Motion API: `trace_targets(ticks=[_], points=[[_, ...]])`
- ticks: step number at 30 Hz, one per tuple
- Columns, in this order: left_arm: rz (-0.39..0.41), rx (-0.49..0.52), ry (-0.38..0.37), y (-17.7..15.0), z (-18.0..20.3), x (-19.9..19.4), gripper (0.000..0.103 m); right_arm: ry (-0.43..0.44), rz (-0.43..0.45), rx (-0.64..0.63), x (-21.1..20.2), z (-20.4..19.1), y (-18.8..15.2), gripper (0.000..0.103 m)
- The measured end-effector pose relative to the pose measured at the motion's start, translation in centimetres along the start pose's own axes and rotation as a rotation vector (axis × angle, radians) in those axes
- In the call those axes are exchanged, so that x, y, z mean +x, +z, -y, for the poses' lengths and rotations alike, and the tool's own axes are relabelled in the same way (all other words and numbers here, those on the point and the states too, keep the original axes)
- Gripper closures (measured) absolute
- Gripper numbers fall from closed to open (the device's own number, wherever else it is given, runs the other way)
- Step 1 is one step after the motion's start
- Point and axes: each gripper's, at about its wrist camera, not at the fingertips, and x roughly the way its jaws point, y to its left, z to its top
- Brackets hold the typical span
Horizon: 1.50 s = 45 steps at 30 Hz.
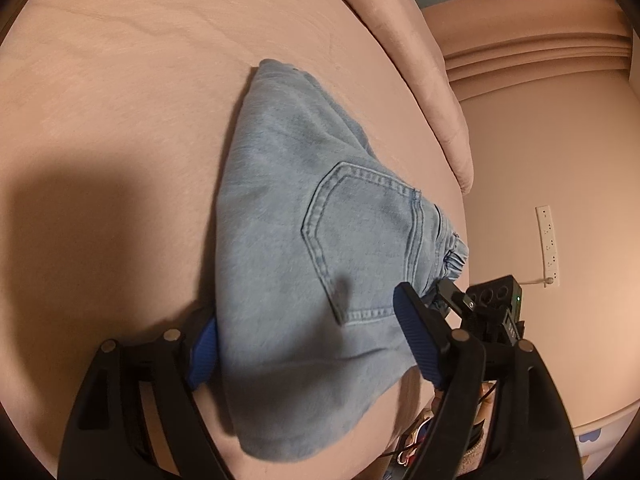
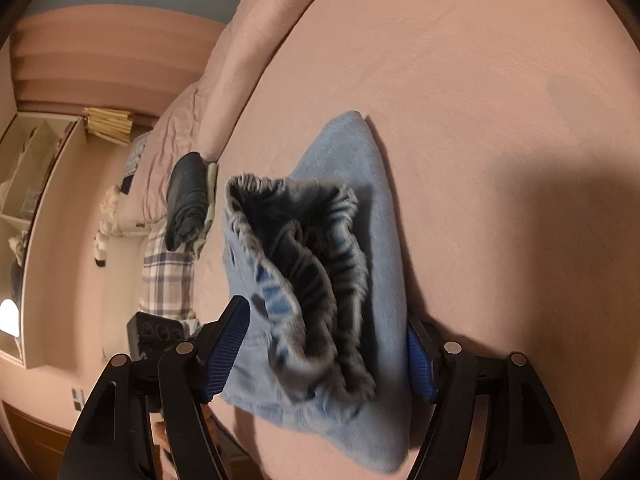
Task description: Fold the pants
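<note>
Light blue denim pants (image 1: 312,216) lie folded on the pink bed (image 1: 120,120), back pocket up. My left gripper (image 1: 304,308) stands open astride the near end of the fold, its blue pads (image 1: 204,354) at either edge of the cloth without squeezing it. In the right wrist view the same pants (image 2: 360,208) show their gathered elastic waistband (image 2: 304,264), which gapes toward the camera. Around that waistband end my right gripper (image 2: 326,314) is open, one pad on each side. The right gripper's body (image 1: 494,304) shows past the left gripper's right finger.
A rolled pink duvet (image 1: 424,80) runs along the bed's far edge. A dark folded garment (image 2: 186,200) and a plaid cloth (image 2: 166,280) lie at the bed's left side. A socket strip (image 1: 549,240) is on the wall, and shelves (image 2: 32,168) stand beyond.
</note>
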Motion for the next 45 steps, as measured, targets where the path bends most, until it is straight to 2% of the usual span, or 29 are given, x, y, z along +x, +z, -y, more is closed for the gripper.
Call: trace_targets(ticks=[11,13,15,17,21,29,38,45], points=[[0.003,0.033,0.043,1.6,1.4,1.9,0.025,-0.031,-0.018,-0.059,1.4,-0.7,1.0,0.027],[0.012,0.066,0.087,1.4,2.0,1.9,0.032,-0.05,-0.022,-0.086,1.4,-1.2,0.8,0.027],[0.021,0.109,0.141,1.2,2.7,1.7,0.045,-0.084,-0.014,-0.135,1.3,-2.3,0.3,0.028],[0.033,0.142,0.163,1.0,3.2,1.4,0.052,-0.115,-0.004,-0.191,1.1,-3.6,-0.1,0.028],[0.076,0.212,0.177,1.6,4.6,0.2,0.052,-0.134,0.035,-0.304,0.7,-6.9,-0.6,0.028],[0.18,0.276,0.213,5.3,5.7,-3.4,0.052,-0.059,0.092,-0.398,1.8,-11.5,1.9,0.029],[0.242,0.272,0.275,10.7,4.0,-4.9,0.052,-0.024,0.1,-0.47,6.5,-15.6,5.2,0.029],[0.246,0.256,0.309,14.2,2.0,-4.6,0.052,-0.041,0.088,-0.486,9.8,-16.0,7.4,0.029]])
